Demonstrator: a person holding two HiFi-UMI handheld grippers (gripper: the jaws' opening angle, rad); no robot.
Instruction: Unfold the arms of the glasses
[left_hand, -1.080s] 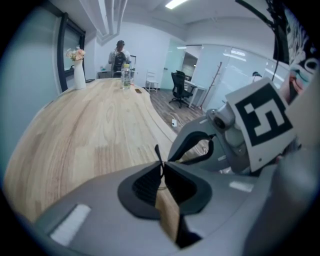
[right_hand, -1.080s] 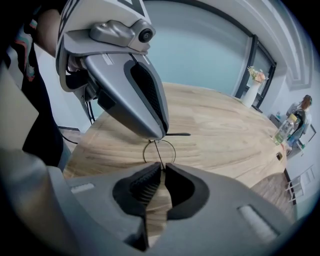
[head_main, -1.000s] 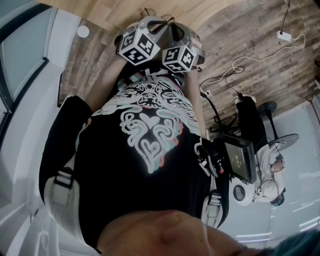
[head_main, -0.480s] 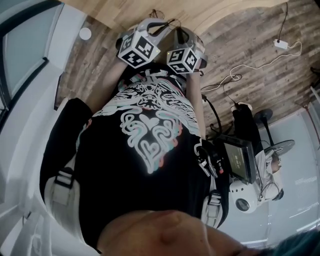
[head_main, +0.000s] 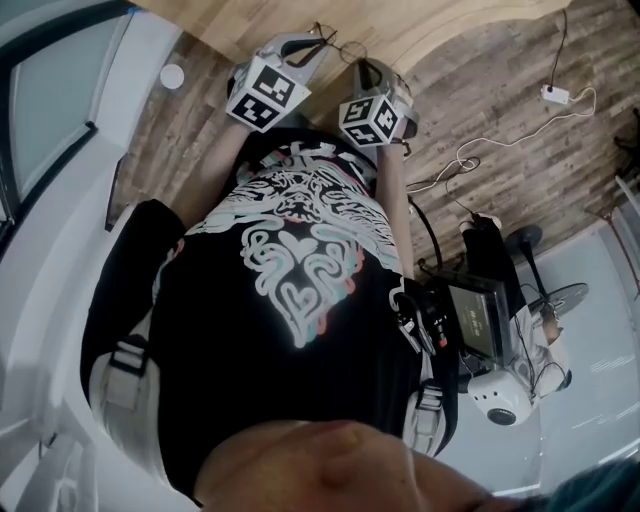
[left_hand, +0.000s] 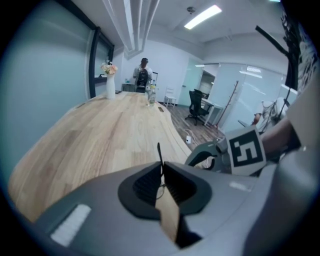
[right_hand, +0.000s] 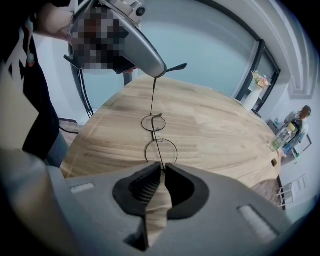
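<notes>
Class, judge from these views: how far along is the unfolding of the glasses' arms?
Done: the glasses are held over the table, pinched at both ends. In hand: the left hand-held gripper grips one arm, stretched away from the lenses. Left: a second arm seems to lie folded across the near lens, where the right hand-held gripper is shut.

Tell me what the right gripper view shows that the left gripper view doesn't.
Only the right gripper view shows the glasses with both round lenses, held by the left gripper. Only the left gripper view shows the right gripper, an office chair and a ceiling light. Both show the wooden table, the flower vase, and their own jaws shut on a glasses arm.
</notes>
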